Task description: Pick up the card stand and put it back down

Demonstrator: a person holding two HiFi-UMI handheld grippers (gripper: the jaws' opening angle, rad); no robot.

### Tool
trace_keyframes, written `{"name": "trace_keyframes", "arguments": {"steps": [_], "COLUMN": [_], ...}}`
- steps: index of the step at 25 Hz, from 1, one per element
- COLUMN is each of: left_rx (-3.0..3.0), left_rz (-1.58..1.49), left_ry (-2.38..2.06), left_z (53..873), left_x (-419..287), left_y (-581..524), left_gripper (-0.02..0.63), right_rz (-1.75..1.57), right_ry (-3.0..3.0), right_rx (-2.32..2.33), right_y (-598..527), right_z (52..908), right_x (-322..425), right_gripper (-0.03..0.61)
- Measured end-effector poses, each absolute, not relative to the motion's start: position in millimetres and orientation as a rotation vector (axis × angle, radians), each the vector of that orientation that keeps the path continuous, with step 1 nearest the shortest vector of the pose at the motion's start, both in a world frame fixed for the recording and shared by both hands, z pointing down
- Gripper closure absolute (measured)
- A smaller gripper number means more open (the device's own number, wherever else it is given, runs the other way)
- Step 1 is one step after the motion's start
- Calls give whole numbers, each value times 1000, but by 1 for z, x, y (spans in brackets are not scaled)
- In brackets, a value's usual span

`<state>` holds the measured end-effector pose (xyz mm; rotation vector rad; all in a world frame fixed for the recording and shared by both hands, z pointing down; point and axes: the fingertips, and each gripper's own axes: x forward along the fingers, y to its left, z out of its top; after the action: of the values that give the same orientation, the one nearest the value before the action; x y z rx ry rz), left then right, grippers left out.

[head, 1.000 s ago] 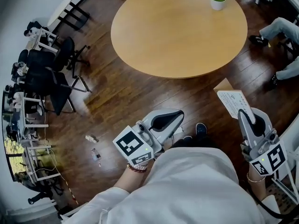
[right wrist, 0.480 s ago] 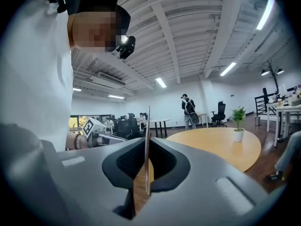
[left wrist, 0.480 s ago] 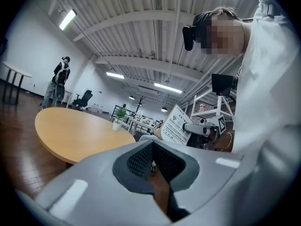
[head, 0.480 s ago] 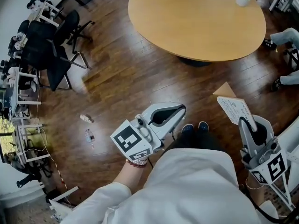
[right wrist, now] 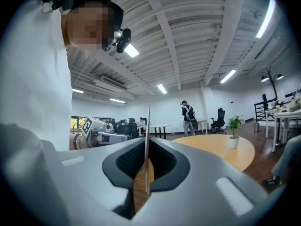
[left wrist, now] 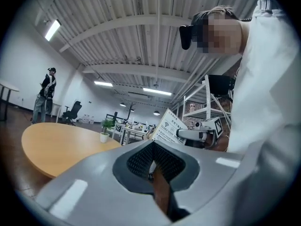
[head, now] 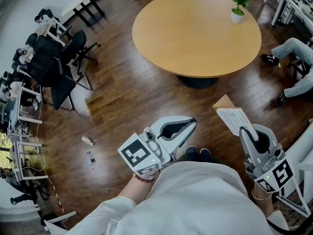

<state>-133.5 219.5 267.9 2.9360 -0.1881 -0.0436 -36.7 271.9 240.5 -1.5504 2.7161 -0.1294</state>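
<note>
The card stand point(head: 234, 117) is a white printed card on a wooden backing, held off the floor in front of me. My right gripper point(head: 244, 133) is shut on its lower edge. In the right gripper view the card stand point(right wrist: 147, 145) shows edge-on, pinched between the pads. From the left gripper view the card stand point(left wrist: 168, 126) faces me, with the right gripper point(left wrist: 195, 134) behind it. My left gripper point(head: 194, 124) is level beside my waist, jaws shut with nothing between them. The round wooden table point(head: 195, 31) lies ahead.
A small potted plant point(head: 238, 6) stands on the table's far right. Black office chairs point(head: 54, 77) and desks line the left. A seated person's legs point(head: 296, 50) are at the right. Small items point(head: 88, 141) lie on the wooden floor. A person point(right wrist: 188, 114) stands beyond the table.
Both grippers have been carried forward toward the round table, the right one still gripping the card stand. The view has swung, so more of the table shows.
</note>
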Motion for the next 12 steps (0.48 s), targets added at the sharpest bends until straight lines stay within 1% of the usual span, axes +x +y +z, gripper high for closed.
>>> {"name": "trace_keyframes", "arguments": {"steps": [7,12], "left_rx": [2985,2969], "left_rz": [-58,12], "left_ry": [39,-44], "left_z": [245,259], "left_x": [-77,-73], "left_y": [287,280], "left_gripper": [617,617], "right_rz": [-219,-220], "right_ry": [2628,2603], "right_rx": [-1602,-1593], "right_y": [314,316], "right_z": [245,245], "right_x": [-3,16], "right_gripper": [560,560]}}
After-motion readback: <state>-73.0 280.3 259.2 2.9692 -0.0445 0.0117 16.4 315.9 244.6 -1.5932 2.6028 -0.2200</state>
